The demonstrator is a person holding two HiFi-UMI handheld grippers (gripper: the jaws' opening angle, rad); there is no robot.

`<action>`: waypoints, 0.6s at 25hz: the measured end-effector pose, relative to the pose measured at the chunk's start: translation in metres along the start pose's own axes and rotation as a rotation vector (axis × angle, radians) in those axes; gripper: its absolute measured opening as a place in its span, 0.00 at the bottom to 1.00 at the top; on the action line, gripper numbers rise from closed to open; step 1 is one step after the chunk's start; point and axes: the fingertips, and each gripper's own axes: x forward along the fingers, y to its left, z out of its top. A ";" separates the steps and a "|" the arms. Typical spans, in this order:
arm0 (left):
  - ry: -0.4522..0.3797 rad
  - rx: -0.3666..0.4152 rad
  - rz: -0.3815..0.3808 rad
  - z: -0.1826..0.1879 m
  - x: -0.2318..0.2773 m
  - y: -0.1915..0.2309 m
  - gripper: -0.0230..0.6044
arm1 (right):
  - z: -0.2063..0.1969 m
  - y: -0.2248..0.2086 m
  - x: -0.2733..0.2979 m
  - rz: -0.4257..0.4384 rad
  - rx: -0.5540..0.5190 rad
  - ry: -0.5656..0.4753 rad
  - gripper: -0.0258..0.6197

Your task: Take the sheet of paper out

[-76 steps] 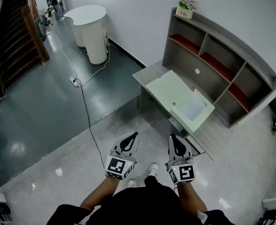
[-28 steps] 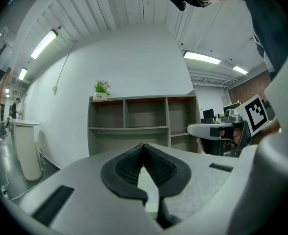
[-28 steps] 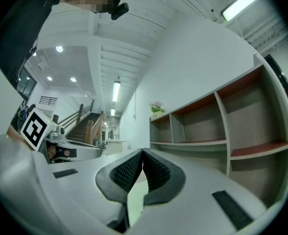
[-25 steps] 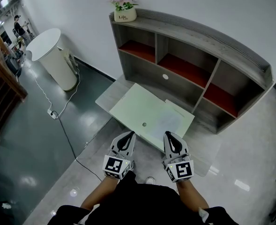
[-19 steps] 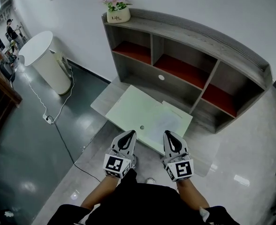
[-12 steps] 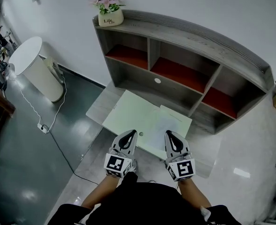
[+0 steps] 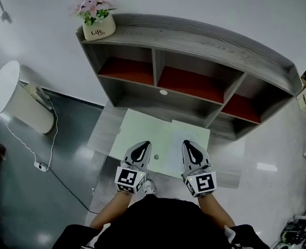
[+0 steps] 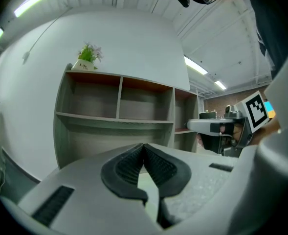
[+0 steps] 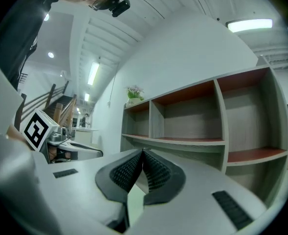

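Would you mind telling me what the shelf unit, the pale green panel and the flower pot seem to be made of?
Shelf unit: grey wood-grain board, probably laminate, matte; grain lines run along its top, and the compartment floors look red-brown.
Green panel: smooth, flat and evenly coloured, perhaps glass or plastic; I cannot tell which.
Flower pot: white, smooth, likely glazed ceramic.

- The shelf looks like grey wood with a rough grain. Its inner boards are matt red.
- The desk top is smooth, pale green and matt.
- The floor is shiny.
- The left gripper is matt grey plastic with black ribbed pads.
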 end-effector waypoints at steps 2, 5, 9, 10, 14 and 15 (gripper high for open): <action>0.013 -0.012 -0.033 -0.004 0.008 0.011 0.05 | -0.003 -0.002 0.007 -0.036 -0.007 0.015 0.07; 0.018 -0.046 -0.098 -0.013 0.017 0.018 0.05 | -0.010 -0.005 0.010 -0.099 -0.016 0.044 0.07; 0.052 -0.059 -0.185 -0.027 0.031 0.013 0.05 | -0.016 -0.017 0.007 -0.187 -0.009 0.065 0.07; 0.061 -0.057 -0.202 -0.030 0.036 0.012 0.05 | -0.018 -0.020 0.007 -0.202 -0.004 0.069 0.07; 0.092 -0.069 -0.244 -0.049 0.053 0.005 0.05 | -0.029 -0.028 0.003 -0.228 0.017 0.091 0.07; 0.109 -0.079 -0.243 -0.056 0.056 0.004 0.05 | -0.030 -0.029 0.002 -0.229 0.020 0.095 0.07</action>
